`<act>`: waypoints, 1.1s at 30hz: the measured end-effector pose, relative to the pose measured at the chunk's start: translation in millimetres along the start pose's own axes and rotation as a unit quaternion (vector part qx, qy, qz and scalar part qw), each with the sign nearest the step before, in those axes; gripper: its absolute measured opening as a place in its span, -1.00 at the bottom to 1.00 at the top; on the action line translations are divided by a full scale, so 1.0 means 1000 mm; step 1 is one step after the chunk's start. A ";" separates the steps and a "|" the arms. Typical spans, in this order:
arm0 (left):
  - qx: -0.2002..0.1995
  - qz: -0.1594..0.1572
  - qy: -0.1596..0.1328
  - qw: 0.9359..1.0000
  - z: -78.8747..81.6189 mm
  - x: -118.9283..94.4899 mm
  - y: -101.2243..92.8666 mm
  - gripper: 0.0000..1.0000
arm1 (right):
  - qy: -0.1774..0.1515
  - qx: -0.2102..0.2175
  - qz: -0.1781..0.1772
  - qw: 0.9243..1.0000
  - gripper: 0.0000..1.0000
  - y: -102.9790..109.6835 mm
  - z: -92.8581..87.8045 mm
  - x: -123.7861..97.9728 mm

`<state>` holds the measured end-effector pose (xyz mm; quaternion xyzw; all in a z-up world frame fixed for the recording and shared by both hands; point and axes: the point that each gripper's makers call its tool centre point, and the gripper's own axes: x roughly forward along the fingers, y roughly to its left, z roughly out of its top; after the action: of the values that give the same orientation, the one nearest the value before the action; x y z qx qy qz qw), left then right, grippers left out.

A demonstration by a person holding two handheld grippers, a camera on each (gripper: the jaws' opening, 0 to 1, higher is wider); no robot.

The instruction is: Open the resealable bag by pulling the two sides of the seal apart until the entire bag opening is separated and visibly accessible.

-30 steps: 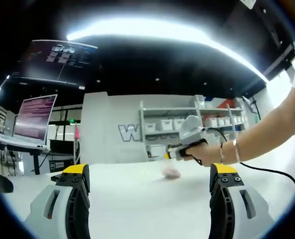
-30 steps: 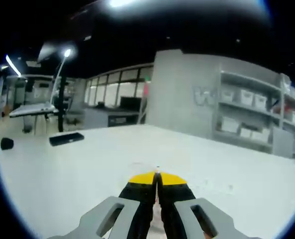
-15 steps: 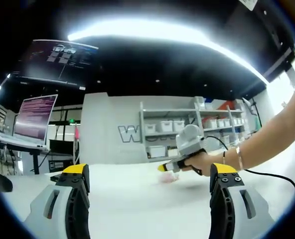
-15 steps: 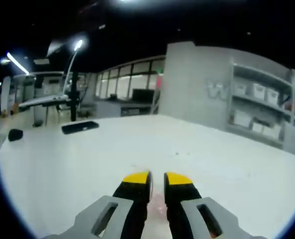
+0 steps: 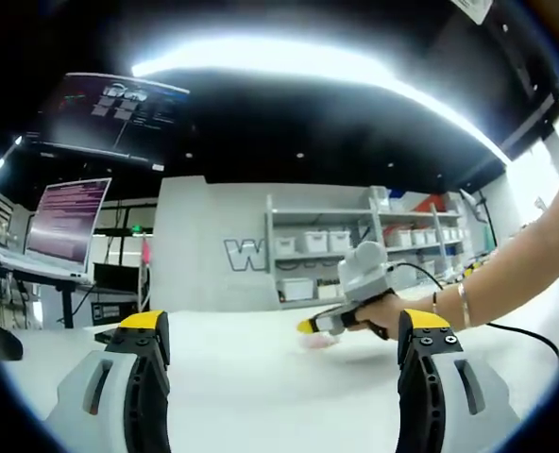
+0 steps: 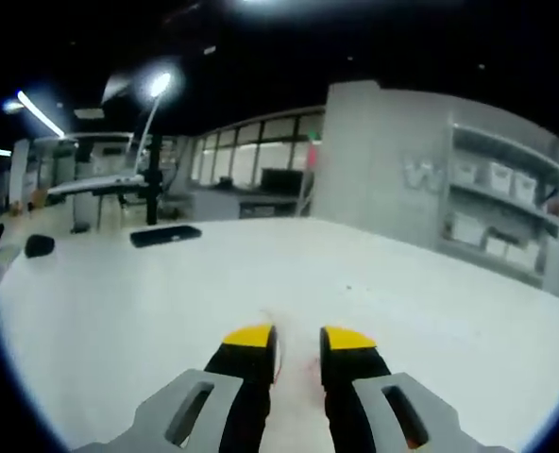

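Left gripper view shows the bag (image 5: pixel 319 341) as a small, soft, pinkish and half-clear shape lying on the white bench (image 5: pixel 261 377), just under the yellow tips of the right tool (image 5: pixel 306 327). It is blurred, so I cannot tell if its seal is apart or closed, and what is inside it is not readable. A hand (image 5: pixel 379 311) holds this right tool, with a thin bracelet on the wrist and a black cable going away from it over the bench.

From the right gripper view, the right tool (image 6: pixel 296 340) has its two jaws a little apart, with a narrow gap. The jaws are black with yellow caps and grey smooth bodies. Between them a faint pink and pale patch of the bag (image 6: pixel 294 373) is visible on the bench, low in the gap; I cannot tell if a jaw touches it.

The left tool (image 5: pixel 284 330) has its two jaws wide apart and holds nothing; they are grey, rounded, with yellow caps.

The bench is matte white and flat. One flat black object (image 6: pixel 166 235) lies on its far side. Behind, a grey metal shelf unit (image 5: pixel 355 245) carries several white bins in rows; their contents cannot be seen. One laptop (image 5: pixel 67 226) with a lit screen stands at the left.
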<state>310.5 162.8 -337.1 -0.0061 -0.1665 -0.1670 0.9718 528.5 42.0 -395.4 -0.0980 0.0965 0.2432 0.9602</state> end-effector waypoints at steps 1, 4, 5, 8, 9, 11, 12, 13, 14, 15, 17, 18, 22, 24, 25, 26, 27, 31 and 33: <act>0.000 0.000 0.000 1.000 0.000 0.000 0.000 0.99 | 0.000 -0.002 0.002 1.000 -0.69 0.000 0.000 0.001; 0.001 0.000 0.001 1.000 0.001 0.000 -0.002 0.99 | -0.002 -0.011 0.012 1.000 -0.67 0.004 0.001 0.002; 0.001 0.000 0.000 1.000 0.001 0.000 -0.002 0.99 | -0.003 -0.013 0.016 1.000 -0.65 0.006 0.001 0.002; 0.001 0.001 -0.001 1.000 0.002 -0.001 -0.003 0.99 | -0.012 -0.024 0.025 0.999 -0.57 0.010 0.005 0.002; 0.001 0.001 0.000 1.000 0.002 -0.001 -0.003 0.99 | -0.014 -0.028 0.027 0.999 -0.57 0.010 0.006 0.003; 0.000 0.002 0.000 1.000 0.002 -0.001 -0.003 0.99 | -0.014 -0.028 0.028 0.999 -0.57 0.010 0.007 0.003; 0.000 0.002 0.000 1.000 0.002 -0.001 -0.003 0.99 | -0.015 -0.028 0.028 0.999 -0.57 0.010 0.007 0.003; 0.000 0.002 0.000 1.000 0.002 -0.001 -0.003 0.99 | -0.016 -0.027 0.028 0.999 -0.57 0.010 0.007 0.003; -0.001 0.002 0.001 1.000 0.002 -0.001 -0.003 0.99 | -0.017 -0.027 0.028 0.999 -0.56 0.010 0.007 0.003; 0.000 0.002 0.001 1.000 0.002 -0.001 -0.003 0.99 | -0.018 -0.026 0.028 0.999 -0.55 0.009 0.007 0.002; 0.000 0.002 0.002 1.000 0.002 -0.001 -0.003 0.99 | -0.020 -0.023 0.029 0.999 -0.52 0.009 0.007 0.001; 0.000 0.002 0.003 1.000 0.001 -0.001 -0.003 0.99 | -0.021 -0.021 0.030 0.999 -0.52 0.008 0.007 0.000; 0.000 0.001 0.004 1.000 0.001 0.000 -0.003 0.99 | -0.032 -0.008 0.028 0.999 -0.50 0.005 0.007 -0.006; -0.001 0.001 0.004 1.000 0.001 0.000 -0.002 0.99 | -0.042 0.010 0.026 0.999 -0.49 0.002 0.008 -0.010; -0.001 0.001 0.005 1.000 0.001 0.000 -0.002 0.99 | -0.045 0.017 0.026 0.999 -0.49 0.001 0.009 -0.013; -0.001 0.001 0.005 1.000 0.000 0.001 -0.002 0.99 | -0.048 0.020 0.024 0.998 -0.49 0.000 0.009 -0.015; -0.001 0.001 0.005 1.000 0.000 0.001 -0.001 0.99 | -0.051 0.023 0.022 0.998 -0.49 -0.001 0.010 -0.017; -0.002 0.001 0.005 1.000 0.000 0.001 -0.001 0.99 | -0.063 0.028 0.015 0.998 -0.49 -0.004 0.011 -0.024; -0.002 0.001 0.004 1.000 0.000 0.001 0.000 0.99 | -0.066 0.029 0.014 0.997 -0.49 -0.005 0.012 -0.026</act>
<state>311.3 162.4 -337.2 -0.0074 -0.1625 -0.1659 0.9726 510.2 29.3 -377.6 -0.0530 0.0415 0.2602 0.9632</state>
